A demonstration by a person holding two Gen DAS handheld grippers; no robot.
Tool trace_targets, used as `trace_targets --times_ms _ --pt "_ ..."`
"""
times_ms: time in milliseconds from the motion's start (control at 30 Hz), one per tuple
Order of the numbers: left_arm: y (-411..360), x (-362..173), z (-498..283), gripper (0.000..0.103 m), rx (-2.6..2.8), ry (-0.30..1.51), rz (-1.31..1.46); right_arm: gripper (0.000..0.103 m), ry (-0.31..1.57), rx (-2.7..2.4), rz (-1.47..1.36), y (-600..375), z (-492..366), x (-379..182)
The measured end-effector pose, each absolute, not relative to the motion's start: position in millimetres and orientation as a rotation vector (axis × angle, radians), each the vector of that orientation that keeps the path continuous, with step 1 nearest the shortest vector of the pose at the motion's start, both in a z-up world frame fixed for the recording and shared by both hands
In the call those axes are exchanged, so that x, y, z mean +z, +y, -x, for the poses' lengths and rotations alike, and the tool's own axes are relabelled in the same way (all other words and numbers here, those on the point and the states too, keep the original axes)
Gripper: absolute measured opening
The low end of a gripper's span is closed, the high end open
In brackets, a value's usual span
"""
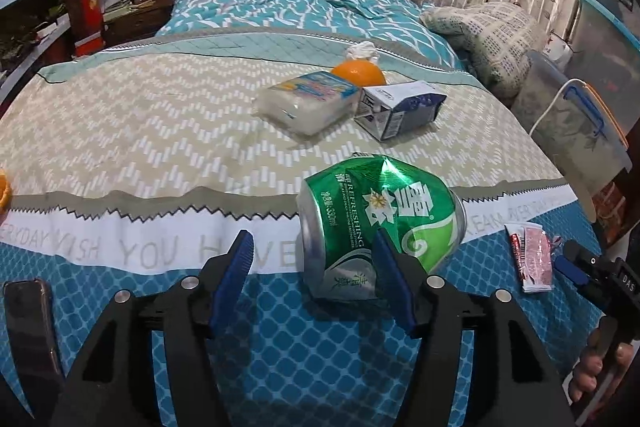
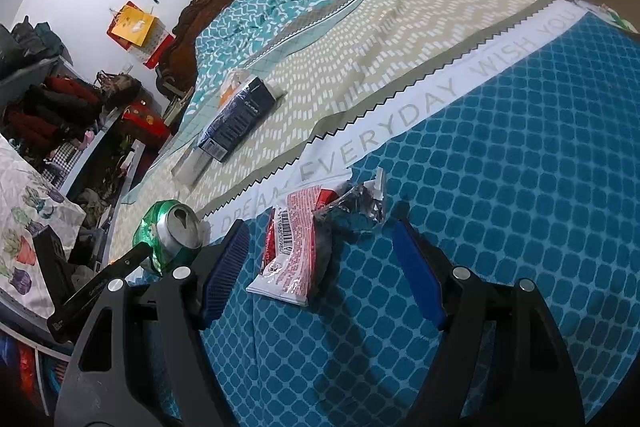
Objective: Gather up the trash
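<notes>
The left gripper [image 1: 316, 279] has its jaws apart, nothing clamped. The can [image 1: 380, 223], green and dented, lies on its side on the bed [image 1: 120, 131], near edge; the right pad overlaps it in view, contact cannot be confirmed. Judged empty: light, thin-walled, slick, rolls easily. Grip across the dented mid-body w/ light force, not the rim.

The right gripper [image 2: 320, 271] also has its jaws apart. The wrapper [image 2: 296, 251], red/white, lies flat btwn the pads, torn end far. Judged very light, limp, slippery; pinch the thicker near end, pressing into the soft quilt.

Further off: carton [image 1: 400, 111], tissue pack [image 1: 308, 99], orange [image 1: 360, 73]. Phone [image 1: 28, 327] near left, prob. not trash.
</notes>
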State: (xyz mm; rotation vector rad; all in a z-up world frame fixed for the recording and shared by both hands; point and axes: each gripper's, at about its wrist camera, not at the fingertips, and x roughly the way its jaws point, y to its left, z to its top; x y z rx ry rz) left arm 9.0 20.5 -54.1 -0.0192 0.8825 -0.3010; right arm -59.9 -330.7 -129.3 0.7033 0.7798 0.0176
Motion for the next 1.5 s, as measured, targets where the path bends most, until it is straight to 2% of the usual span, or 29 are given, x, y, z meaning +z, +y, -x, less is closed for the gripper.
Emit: trace_targets --times_ms 300,600,1167,1400,1500 --pt "26 -53 -5 0.064 -0.269 0.859 -0.009 0.075 0.806 0.017 -0.717 -325 62 -133" --pt "29 -61 7 0.077 -0.252 0.791 -0.056 0.076 0.792 -0.017 -0.684 -317 66 -133" --pt "40 -52 16 0.076 -0.324 0.713 0.020 0.078 0.828 0.071 -0.546 -266 39 -128" --pt "46 -52 14 0.076 -0.332 0.720 0.059 0.078 0.761 -0.045 -0.538 -281 43 -111" --pt "51 -53 11 0.076 -0.329 0.733 0.082 0.078 0.688 -0.137 -0.524 -297 51 -87"
